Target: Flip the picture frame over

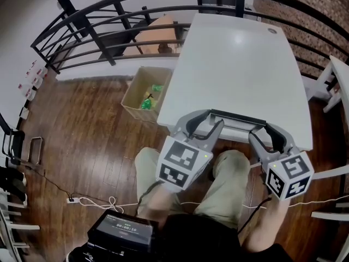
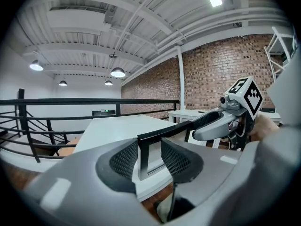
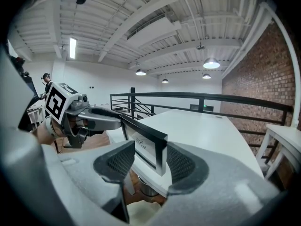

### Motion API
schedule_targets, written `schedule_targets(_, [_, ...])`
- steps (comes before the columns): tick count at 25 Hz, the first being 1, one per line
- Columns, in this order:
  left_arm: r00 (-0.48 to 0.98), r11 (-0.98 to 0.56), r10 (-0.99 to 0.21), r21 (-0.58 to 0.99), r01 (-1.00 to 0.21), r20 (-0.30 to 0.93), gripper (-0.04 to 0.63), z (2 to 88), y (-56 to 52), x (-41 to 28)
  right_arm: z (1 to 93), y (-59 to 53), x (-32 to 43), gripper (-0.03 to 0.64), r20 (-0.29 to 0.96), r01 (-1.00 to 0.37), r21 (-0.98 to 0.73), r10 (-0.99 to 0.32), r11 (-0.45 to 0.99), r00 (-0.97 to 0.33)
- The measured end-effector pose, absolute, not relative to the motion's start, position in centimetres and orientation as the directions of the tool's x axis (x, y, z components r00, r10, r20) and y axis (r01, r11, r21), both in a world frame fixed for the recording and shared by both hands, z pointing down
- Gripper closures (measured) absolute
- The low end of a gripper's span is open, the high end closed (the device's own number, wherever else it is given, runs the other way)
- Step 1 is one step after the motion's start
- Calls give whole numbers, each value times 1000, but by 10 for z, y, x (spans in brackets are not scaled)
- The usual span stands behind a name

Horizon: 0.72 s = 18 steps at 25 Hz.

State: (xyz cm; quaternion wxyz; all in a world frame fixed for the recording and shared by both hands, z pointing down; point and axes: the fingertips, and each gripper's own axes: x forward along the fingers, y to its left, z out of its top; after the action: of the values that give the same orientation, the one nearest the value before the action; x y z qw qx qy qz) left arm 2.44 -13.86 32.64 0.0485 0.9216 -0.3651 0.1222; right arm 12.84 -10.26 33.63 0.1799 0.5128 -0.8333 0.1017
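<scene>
A black picture frame (image 1: 234,115) stands on edge over the near edge of the white table (image 1: 234,53), its long side running left to right. My left gripper (image 1: 204,125) is shut on the frame's left end, and my right gripper (image 1: 264,135) is shut on its right end. In the left gripper view, the frame's (image 2: 164,131) end bar sits between the mesh pads of the left gripper (image 2: 148,157), with the right gripper (image 2: 221,121) at the far end. In the right gripper view, the frame (image 3: 141,131) runs from my right gripper (image 3: 150,161) to the left gripper (image 3: 94,114).
An open cardboard box (image 1: 144,91) with green things inside sits on the wooden floor left of the table. A black curved railing (image 1: 136,4) rings the far side. White furniture (image 1: 335,75) stands at the right. The person's knees are under the table edge, with a black device (image 1: 122,231) near the lap.
</scene>
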Motion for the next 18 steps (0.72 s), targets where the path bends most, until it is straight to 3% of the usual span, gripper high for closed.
schedule_targets(18, [703,-720,-675,4,-694,224,431,327,-166,27,335,-131,132,416,351,-901,37,-850,433,-394])
